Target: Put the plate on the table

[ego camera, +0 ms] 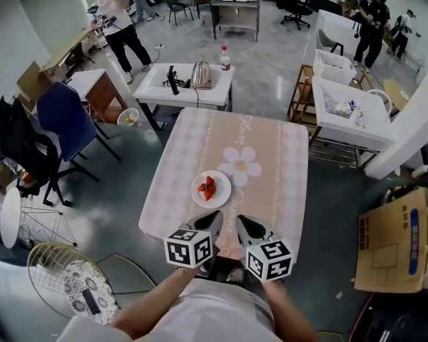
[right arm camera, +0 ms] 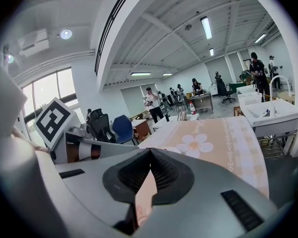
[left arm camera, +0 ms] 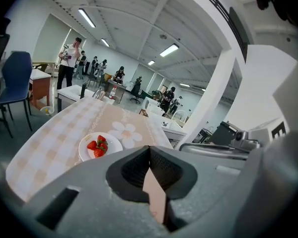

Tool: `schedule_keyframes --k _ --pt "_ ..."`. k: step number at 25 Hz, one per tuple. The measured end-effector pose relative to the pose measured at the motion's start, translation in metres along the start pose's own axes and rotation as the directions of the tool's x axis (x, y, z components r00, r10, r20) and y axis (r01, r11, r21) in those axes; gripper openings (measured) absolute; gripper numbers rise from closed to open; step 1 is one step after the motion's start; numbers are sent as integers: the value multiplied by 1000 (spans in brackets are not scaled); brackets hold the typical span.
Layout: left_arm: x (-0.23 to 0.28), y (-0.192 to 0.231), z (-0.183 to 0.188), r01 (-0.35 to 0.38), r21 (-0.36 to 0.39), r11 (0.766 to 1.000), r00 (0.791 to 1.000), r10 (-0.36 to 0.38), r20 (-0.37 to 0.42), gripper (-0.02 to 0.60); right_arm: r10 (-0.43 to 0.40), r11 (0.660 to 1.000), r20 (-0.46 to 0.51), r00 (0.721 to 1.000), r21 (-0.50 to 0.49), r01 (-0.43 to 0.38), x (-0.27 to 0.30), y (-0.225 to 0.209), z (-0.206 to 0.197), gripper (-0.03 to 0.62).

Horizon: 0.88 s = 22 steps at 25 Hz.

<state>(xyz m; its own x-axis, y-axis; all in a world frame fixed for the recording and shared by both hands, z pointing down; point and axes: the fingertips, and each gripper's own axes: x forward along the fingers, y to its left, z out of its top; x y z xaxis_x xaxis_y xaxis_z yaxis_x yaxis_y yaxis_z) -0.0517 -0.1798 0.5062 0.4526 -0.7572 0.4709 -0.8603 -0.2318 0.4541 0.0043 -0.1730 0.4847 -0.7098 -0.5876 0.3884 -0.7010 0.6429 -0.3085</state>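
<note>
Fingers [left arm camera: 84,182] pressed together — left gripper [ego camera: 217,217], right gripper [ego camera: 240,221] | plate [ego camera: 211,189] on checked table [ego camera: 271,162] | crowded workshop [ego camera: 264,63]

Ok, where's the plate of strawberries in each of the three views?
Head view: plate at centre, on the table's near half.
Left gripper view: plate left of centre, above the left gripper.
Right gripper view: not made out; the right gripper covers that spot.
Shared landmark: white flower print, just beyond the plate.
</note>
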Motion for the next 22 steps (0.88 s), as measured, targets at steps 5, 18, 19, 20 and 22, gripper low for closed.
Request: schedule_keyframes --k 5,18,19,20,22 --pt "-7 -8 -7 -31 62 998 999 30 15 6 31 999 5 1000 -17 -31 -6 6 -6 5" --pt "-14 -19 -20 -38 163 986 999 35 20 6 51 999 16 999 -8 -51 -5 11 -18 5" --pt "-14 -18 -20 -40 163 986 999 38 21 6 54 999 15 998 -7 -54 -3 12 -19 5" --pt "-15 -16 -21 -43 161 986 999 40 21 6 58 998 13 998 -6 -58 -2 13 -20 5" --pt "-16 -13 -23 -48 155 987 999 45 18 6 65 998 8 998 -2 -65 0 16 -23 5"
